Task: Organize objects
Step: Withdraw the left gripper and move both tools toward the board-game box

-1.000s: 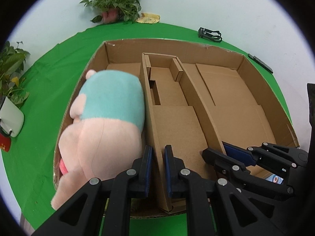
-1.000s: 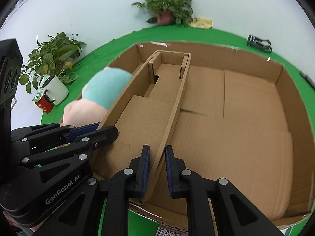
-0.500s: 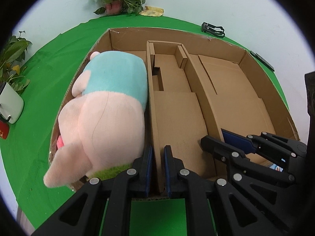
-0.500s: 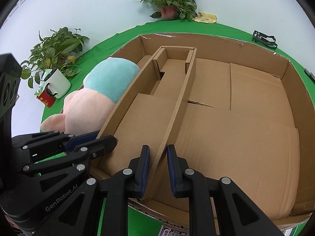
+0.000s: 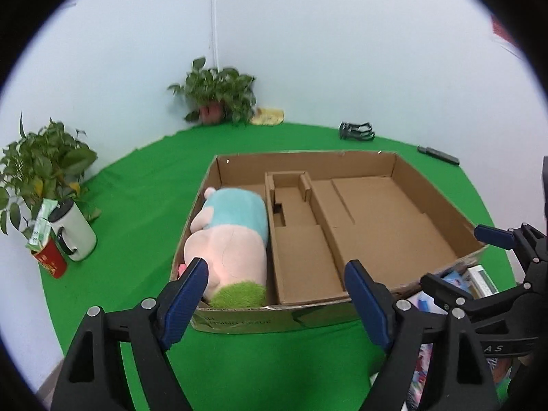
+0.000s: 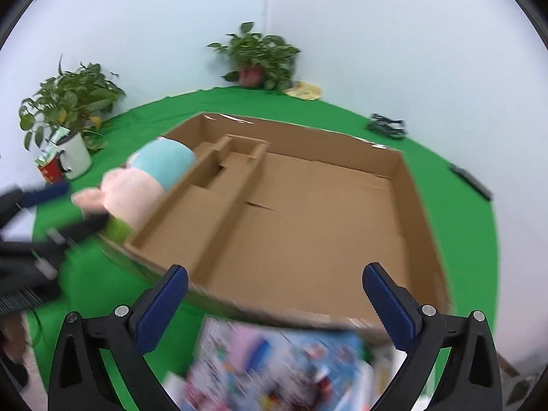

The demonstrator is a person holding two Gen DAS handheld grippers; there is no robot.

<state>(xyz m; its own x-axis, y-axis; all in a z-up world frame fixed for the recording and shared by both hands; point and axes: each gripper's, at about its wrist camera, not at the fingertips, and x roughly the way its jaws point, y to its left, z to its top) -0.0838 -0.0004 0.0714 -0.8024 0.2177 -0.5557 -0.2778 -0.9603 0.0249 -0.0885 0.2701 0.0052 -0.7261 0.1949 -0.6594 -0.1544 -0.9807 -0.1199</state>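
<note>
Both the left gripper [image 5: 275,289] and right gripper [image 6: 275,296] had just spread wide, nothing between their jaws; the plush pig [image 5: 229,239] lay in the cardboard box's [image 5: 308,162] left compartment; colourful packages [image 6: 274,366] before the box could get knocked.

From my feed, a green cloth [image 5: 144,185] covers the round table [image 6: 455,205], which stands in the corner of pale, evenly lit walls [image 5: 308,51]. A white pipe [image 5: 214,17] runs down the corner seam. One potted plant [image 5: 219,97] sits at the far edge, a second potted plant [image 5: 37,164] at the left beside a white mug [image 5: 73,234] and a red cup [image 5: 51,263].
</note>
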